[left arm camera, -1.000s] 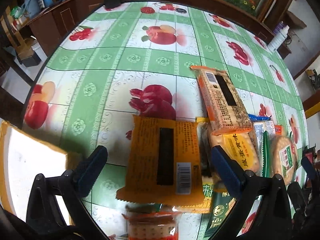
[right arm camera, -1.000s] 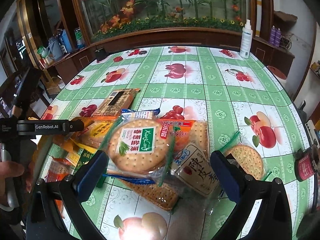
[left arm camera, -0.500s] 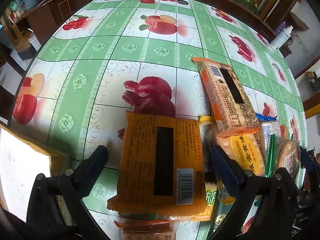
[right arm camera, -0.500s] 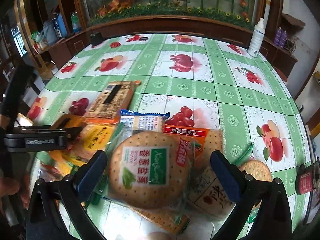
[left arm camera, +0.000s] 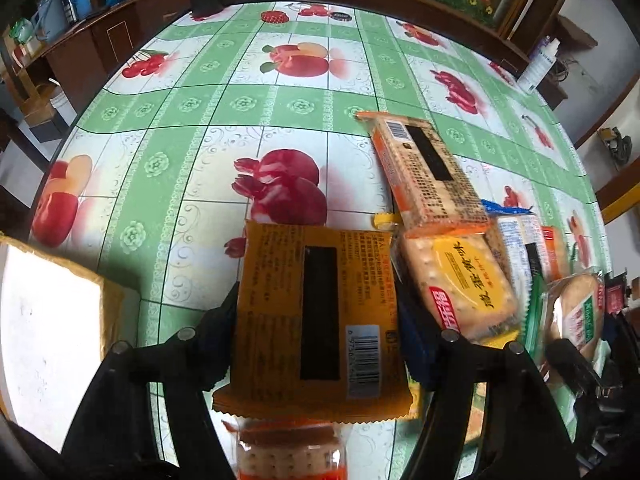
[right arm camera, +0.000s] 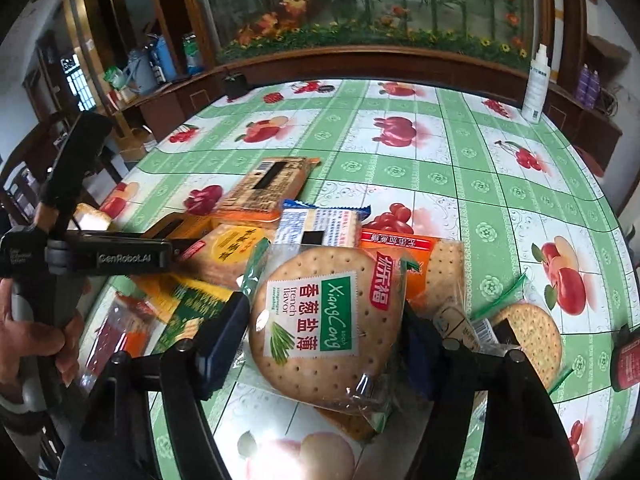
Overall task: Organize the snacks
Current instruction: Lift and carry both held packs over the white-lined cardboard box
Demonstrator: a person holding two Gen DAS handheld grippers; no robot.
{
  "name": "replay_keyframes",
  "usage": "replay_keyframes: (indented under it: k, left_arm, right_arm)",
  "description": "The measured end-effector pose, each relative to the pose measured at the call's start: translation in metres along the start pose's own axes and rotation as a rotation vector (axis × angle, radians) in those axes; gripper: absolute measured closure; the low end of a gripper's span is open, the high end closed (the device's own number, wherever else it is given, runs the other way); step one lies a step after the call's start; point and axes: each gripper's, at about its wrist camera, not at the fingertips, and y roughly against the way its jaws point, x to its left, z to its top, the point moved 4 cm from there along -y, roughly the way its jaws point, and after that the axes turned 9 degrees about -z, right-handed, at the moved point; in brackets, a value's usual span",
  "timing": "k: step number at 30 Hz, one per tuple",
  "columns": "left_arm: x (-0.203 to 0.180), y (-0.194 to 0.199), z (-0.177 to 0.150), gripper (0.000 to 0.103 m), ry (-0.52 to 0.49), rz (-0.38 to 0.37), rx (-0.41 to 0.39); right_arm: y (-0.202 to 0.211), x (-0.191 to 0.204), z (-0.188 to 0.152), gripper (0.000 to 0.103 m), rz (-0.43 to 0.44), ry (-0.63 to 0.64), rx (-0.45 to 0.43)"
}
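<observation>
A pile of snack packets lies on a table with a green fruit-print cloth [left arm camera: 240,104]. My left gripper [left arm camera: 318,308] points down over a flat orange packet [left arm camera: 276,320] printed with a barcode. Its jaws are closing, and both pads touch the packet's side edges. My right gripper [right arm camera: 324,312] is closing on a clear pack of round crackers [right arm camera: 312,272] with a green and white label, one pad against each side. The right wrist view also shows the left gripper's black body [right arm camera: 120,258], with a hand on it.
A long orange cracker pack [left arm camera: 428,172] and a yellow-label cracker pack [left arm camera: 464,280] lie to the right of the orange packet. A cardboard box [left arm camera: 48,320] stands at the left. A second round cracker pack [right arm camera: 528,336] lies to the right. A white spray bottle [right arm camera: 536,84] stands at the far edge.
Both pairs of jaws have come in from wide open, the left onto the sides of the orange packet, the right onto the round cracker pack. Neither packet has been lifted.
</observation>
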Motion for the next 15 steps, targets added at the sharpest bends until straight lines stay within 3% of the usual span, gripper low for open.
replay_keyframes:
  k: [2,3,9,10,12,13,15]
  left_arm:
    - [0.000,0.006,-0.001,0.033,-0.001,-0.005,-0.011]
    - [0.000,0.009,-0.001,0.033,-0.005,-0.002,-0.016]
    - [0.003,0.007,-0.009,0.033,0.017,-0.011,-0.002]
    - [0.003,0.006,-0.010,0.033,0.023,-0.012,-0.002]
    - [0.004,0.005,-0.010,0.033,0.031,-0.014,-0.003]
    - [0.004,0.005,-0.011,0.033,0.031,-0.015,-0.005]
    - [0.003,0.006,-0.012,0.033,0.026,-0.011,-0.007]
  right_arm:
    - [0.010,-0.003,0.000,0.060,0.012,-0.014,-0.038]
    - [0.018,-0.006,0.001,0.066,0.042,-0.034,-0.058]
    - [0.016,-0.011,-0.001,0.066,0.110,-0.071,-0.022]
    - [0.017,-0.008,-0.003,0.063,0.111,-0.063,-0.021]
    - [0.015,-0.001,-0.008,0.041,0.089,-0.051,-0.004]
    - [0.013,0.002,-0.010,0.022,0.072,-0.049,0.008]
    - [0.012,0.007,-0.014,0.020,0.029,-0.038,0.015]
